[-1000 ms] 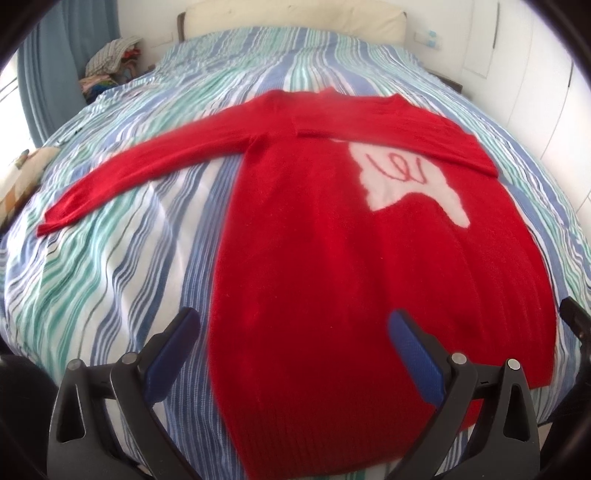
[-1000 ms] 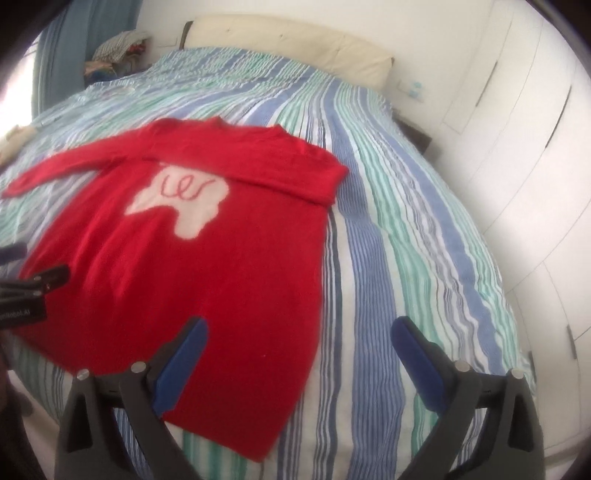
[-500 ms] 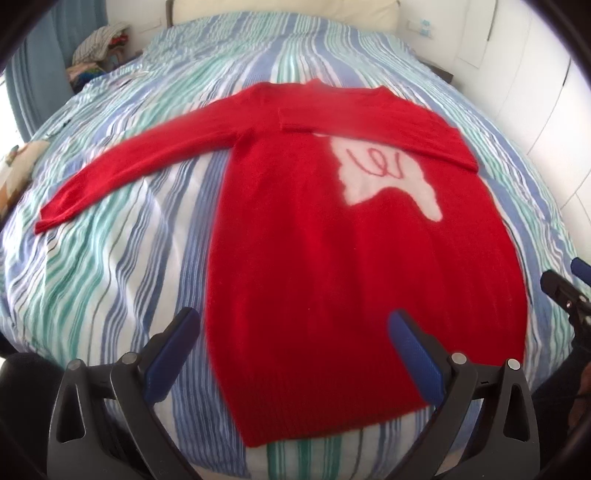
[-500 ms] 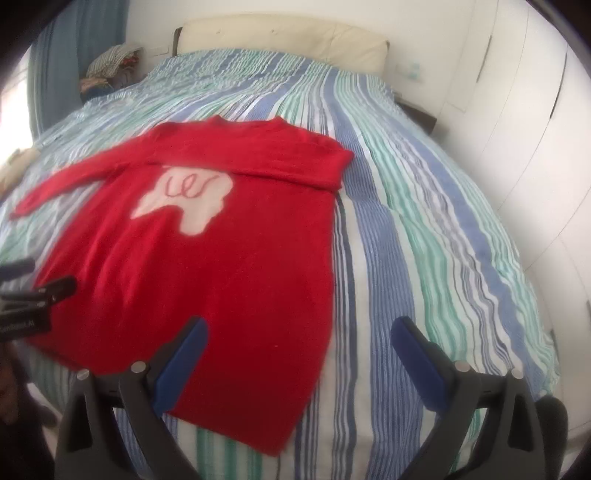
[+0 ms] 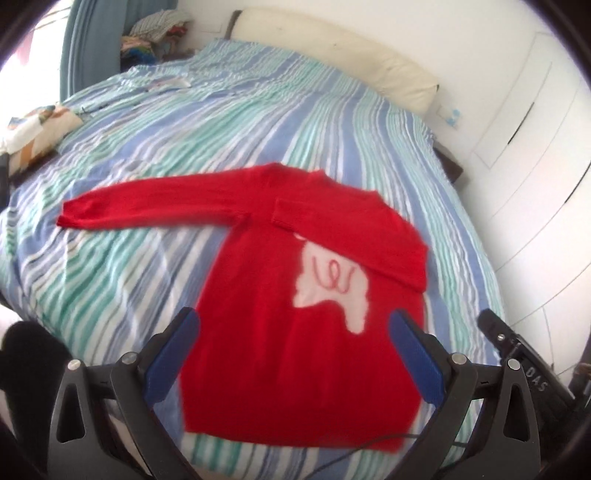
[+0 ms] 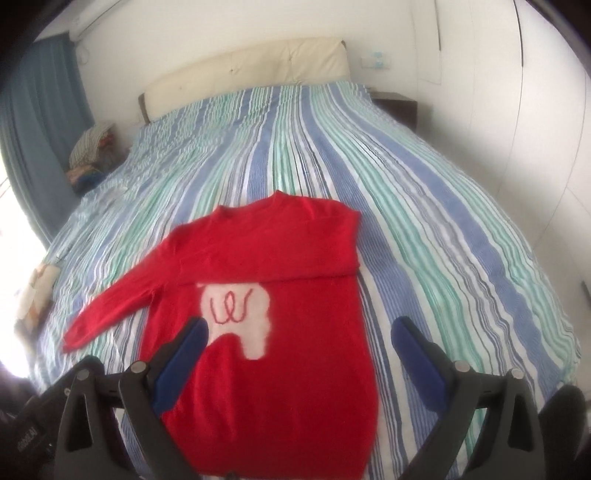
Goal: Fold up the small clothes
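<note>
A red sweater [image 5: 295, 354] with a white patch [image 5: 332, 291] lies flat on the striped bed, hem toward me. One sleeve [image 5: 147, 199] stretches out to the left; the other is folded across the chest [image 5: 369, 236]. My left gripper [image 5: 293, 343] hangs open above the sweater's lower body, holding nothing. In the right wrist view the same sweater [image 6: 295, 369] lies below my right gripper [image 6: 299, 347], which is open and empty, with its left finger [image 6: 184, 350] over the white patch [image 6: 240, 314]. The right gripper's body [image 5: 517, 354] shows at the left view's right edge.
The striped bedspread [image 6: 406, 184] covers a wide bed with a cream headboard [image 6: 240, 70]. A pile of clothes [image 5: 159, 33] sits at the far left corner, a patterned cushion [image 5: 37, 129] at the left edge. White wardrobe doors [image 5: 535, 147] stand along the right.
Both grippers have lifted and drawn back from the sweater, so more of the bed and the headboard shows. The sweater has not moved; both grippers stay open.
</note>
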Demonstrator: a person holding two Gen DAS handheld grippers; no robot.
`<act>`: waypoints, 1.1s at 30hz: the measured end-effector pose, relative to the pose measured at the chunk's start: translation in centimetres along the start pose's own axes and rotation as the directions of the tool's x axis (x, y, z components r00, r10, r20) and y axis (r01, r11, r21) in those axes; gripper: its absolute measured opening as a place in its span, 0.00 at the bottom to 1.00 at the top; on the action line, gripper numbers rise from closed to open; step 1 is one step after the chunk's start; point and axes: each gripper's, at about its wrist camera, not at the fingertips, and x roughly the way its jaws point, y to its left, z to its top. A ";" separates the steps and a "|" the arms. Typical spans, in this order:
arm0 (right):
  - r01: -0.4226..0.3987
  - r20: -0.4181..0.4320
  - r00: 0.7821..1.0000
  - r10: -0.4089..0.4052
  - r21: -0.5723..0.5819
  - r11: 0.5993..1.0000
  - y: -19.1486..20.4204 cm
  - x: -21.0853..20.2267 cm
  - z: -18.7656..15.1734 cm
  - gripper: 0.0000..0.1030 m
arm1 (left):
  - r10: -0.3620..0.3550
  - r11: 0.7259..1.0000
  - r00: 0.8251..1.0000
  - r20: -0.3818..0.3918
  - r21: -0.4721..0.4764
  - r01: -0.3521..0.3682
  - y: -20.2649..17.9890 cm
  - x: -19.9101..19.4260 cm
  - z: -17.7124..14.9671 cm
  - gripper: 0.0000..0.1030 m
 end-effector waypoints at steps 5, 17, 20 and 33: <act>0.027 -0.012 1.000 -0.027 -0.054 0.998 -2.3 0.4 -2.4 0.95 | 0.146 0.982 0.988 -0.058 0.132 -0.138 5.5 0.8 0.7 0.99; 0.078 -0.194 0.977 -0.093 -0.082 0.994 -5.3 4.2 -10.4 0.95 | 0.192 0.978 0.966 -0.172 -0.049 -0.203 25.5 6.5 9.2 0.99; 0.020 -0.218 0.975 -0.046 -0.119 0.993 -4.3 4.4 -11.2 0.95 | 0.236 0.956 0.955 -0.180 -0.131 -0.261 30.1 9.1 12.0 0.99; 0.031 -0.228 0.971 -0.068 -0.163 0.986 -3.6 5.0 -12.1 0.95 | 0.207 0.932 0.939 -0.274 -0.235 -0.274 32.5 16.5 10.9 0.61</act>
